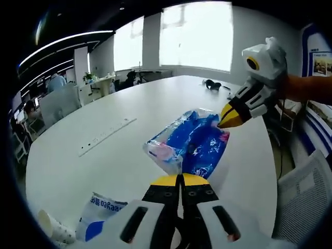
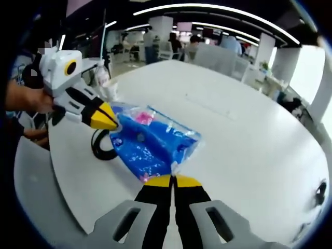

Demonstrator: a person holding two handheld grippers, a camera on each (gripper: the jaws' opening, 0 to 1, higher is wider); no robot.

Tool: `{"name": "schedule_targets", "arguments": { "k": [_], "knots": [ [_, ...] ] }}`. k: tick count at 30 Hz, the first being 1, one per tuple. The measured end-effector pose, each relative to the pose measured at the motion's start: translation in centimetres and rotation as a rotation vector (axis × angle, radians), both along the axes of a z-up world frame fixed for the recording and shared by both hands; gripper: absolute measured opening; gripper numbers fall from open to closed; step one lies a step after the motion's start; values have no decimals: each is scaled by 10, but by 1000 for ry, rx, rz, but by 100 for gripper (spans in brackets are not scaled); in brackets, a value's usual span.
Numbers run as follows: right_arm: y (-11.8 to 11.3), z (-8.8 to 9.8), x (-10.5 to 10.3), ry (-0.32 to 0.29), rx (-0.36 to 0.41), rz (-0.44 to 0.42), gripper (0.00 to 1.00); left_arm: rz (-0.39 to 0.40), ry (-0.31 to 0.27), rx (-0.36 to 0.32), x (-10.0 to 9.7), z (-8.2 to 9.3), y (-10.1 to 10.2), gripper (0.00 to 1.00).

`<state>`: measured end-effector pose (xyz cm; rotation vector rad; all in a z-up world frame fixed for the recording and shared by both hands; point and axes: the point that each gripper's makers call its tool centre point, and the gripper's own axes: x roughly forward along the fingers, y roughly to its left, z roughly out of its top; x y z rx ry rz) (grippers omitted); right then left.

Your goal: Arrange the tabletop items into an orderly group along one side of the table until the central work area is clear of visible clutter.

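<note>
Gripping a blue plastic bag [image 1: 193, 141] from two ends, above the white desk [image 1: 129, 111]. Left gripper [image 1: 181, 179] with yellow-tipped jaws pressed together, pinching the near edge of the bag just ahead of the tips. Right gripper [image 1: 225, 122] entering from the right in the left gripper view, jaws closed on the far right corner of the bag.

In the right gripper view: right gripper [image 2: 173, 180] with jaws shut on the bag [image 2: 150, 142] at its near corner; left gripper [image 2: 110, 122] coming from the left, tips closed on the opposite edge. Bag stretched between both, with pink and white patches showing inside the blue wrap.

Around, in the left gripper view: low and left of the own jaws, a paper cup [image 1: 54, 228] lying on its side, and next to it a white and blue packet [image 1: 98, 212] with printed digits. Farther ahead left, a long flat socket strip [image 1: 106, 136] set into the desk. Far ahead, near the desk's end, a small dark object [image 1: 211, 84], too small to tell.

In the right gripper view: a black cable loop [image 2: 101, 148] on the desk, left of the jaws, partly under the bag. Behind the left gripper, a clear bottle [image 2: 102, 75]. Office chairs and people in the background.
</note>
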<state>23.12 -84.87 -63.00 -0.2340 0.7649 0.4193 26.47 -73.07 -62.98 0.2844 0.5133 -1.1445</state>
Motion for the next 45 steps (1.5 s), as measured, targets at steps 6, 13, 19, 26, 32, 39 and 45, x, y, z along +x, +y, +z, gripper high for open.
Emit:
{"name": "schedule_targets", "arguments": {
  "k": [6,13,19,26,32,39,45],
  "knots": [
    [-9,-1,7,-1,3,-2,0,11,2,5,8,-2,-10,0],
    [-15,-5,20,-3,8,4,0,36,12,7,19,-6,-15,0],
    [-18,-12,30,2,12,6,0,57,24,11,29,-12,-17,0],
    [-22,-20,43,5,15,12,0,86,34,11,41,-22,-20,0],
    [-24,-30,51,9,2,21,0,117,64,13,47,-32,-23,0],
    [-26,-36,62,8,19,14,0,129,67,19,58,-38,-23,0],
    [-28,-43,70,0,24,1,0,143,74,26,67,-46,-26,0]
  ]
}}
